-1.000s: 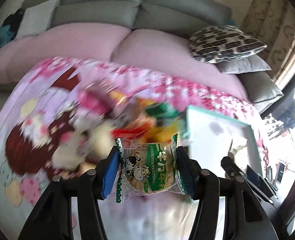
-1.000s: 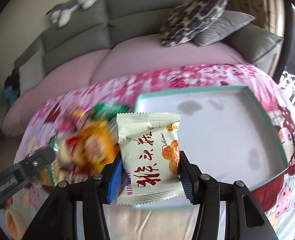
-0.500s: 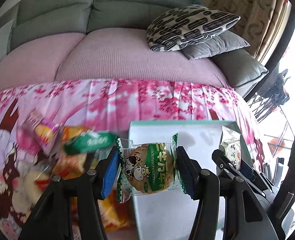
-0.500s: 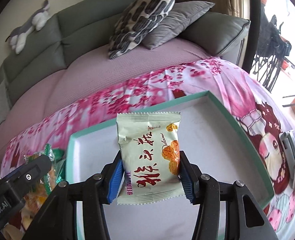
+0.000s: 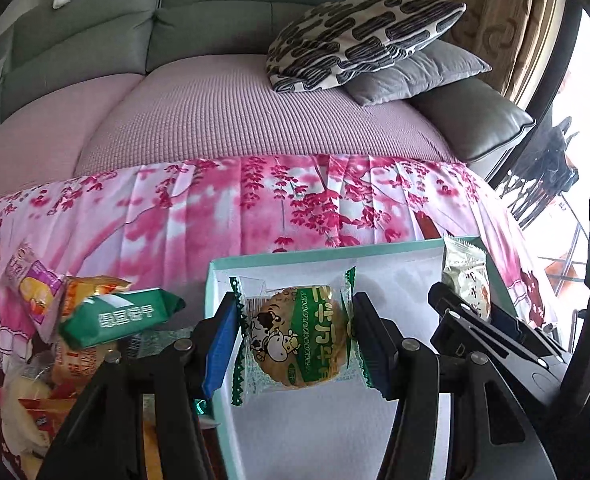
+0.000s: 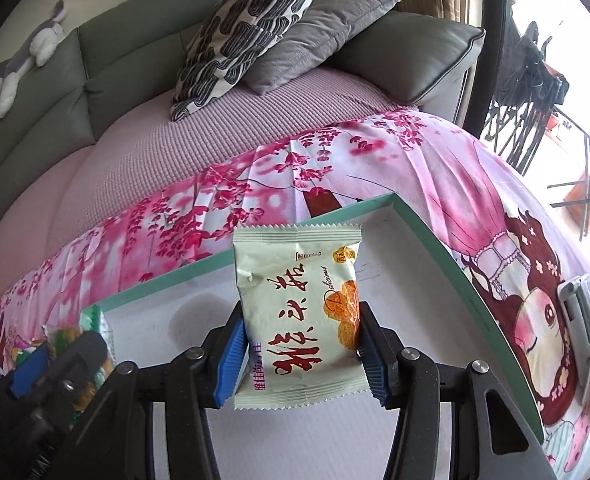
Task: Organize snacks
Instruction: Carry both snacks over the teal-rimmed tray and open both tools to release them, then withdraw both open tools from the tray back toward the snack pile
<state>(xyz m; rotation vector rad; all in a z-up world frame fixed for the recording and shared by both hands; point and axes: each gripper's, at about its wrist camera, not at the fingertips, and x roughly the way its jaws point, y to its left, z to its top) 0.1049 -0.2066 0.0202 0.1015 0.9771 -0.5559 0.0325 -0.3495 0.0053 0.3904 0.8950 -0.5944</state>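
My left gripper [image 5: 293,344] is shut on a green cow-print cookie packet [image 5: 299,344], held above the left part of the teal-rimmed white tray [image 5: 315,254]. My right gripper [image 6: 299,356] is shut on a cream snack packet with red characters [image 6: 299,312], held above the same tray [image 6: 435,240] near its far right corner. The right gripper also shows at the right of the left wrist view [image 5: 471,316] with the cream packet [image 5: 467,280]. The left gripper shows at the lower left of the right wrist view [image 6: 51,364].
A pile of loose snack packets [image 5: 75,320] lies on the pink floral cloth [image 5: 255,200] left of the tray. Behind is a sofa with a pink cover [image 5: 235,112] and patterned cushions [image 5: 355,40]. A window and railing stand at the right.
Both grippers have moved right and forward from the snack pile to above the tray, each still holding its packet.
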